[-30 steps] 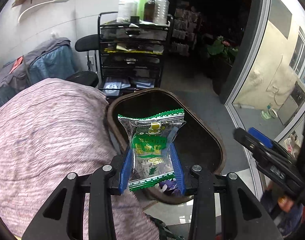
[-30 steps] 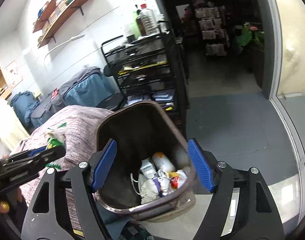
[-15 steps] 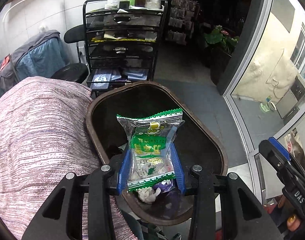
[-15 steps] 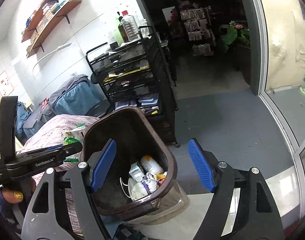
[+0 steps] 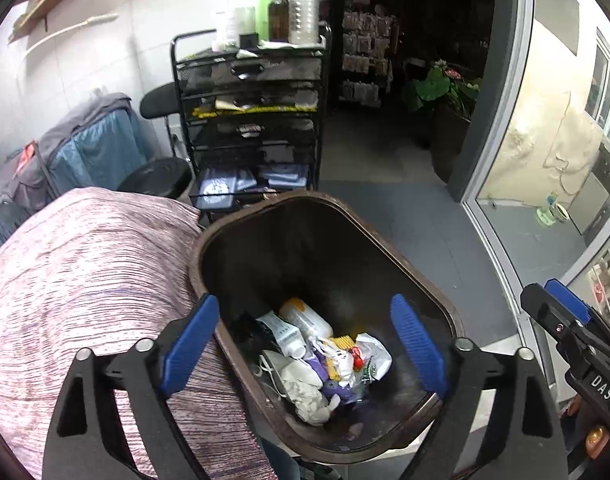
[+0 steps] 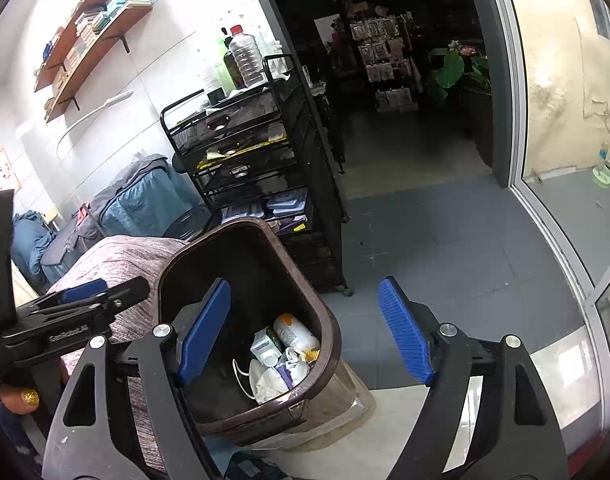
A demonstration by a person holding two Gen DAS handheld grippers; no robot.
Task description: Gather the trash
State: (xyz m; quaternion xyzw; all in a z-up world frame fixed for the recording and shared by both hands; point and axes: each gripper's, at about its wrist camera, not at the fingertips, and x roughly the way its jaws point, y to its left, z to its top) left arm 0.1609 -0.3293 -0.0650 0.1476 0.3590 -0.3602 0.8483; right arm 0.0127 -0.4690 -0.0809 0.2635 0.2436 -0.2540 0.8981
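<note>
So the left gripper (image 5: 305, 344) is hanging right over the bin (image 5: 419, 280), jaws opening up wide with nothing between the blue pads (image 5: 191, 340). Looking straight down past them you see the trash (image 5: 325, 360) piled at the bottom of the bin: a white bottle with an orange label, a small carton, crumpled tissue, something purple and a bit of yellow and red wrapping. I can't pick out which piece is which beyond that, it's a jumble.

The bin is dark brown and sits directly below and ahead of the left gripper. Off to that gripper's left, touching the bin's side, is a pinkish striped blanket (image 5: 85, 280). Beyond the bin, further ahead, there's a black mesh cart (image 5: 253, 120) with bottles (image 5: 301, 12) on top.

The right gripper (image 6: 305, 332) is also wide open and holds nothing. The bin (image 6: 209, 256) is under its left pad, so the bin sits ahead and a bit to the left of it, with the right pad hanging over bare grey floor (image 6: 465, 248). The same trash (image 6: 281, 356) shows in the bottom from this side.

Each gripper shows up in the other's view: the right one at the far right edge of the left camera, the left one at the left edge of the right camera, with a fingernail in glittery gold polish (image 6: 29, 398) underneath it.
</note>
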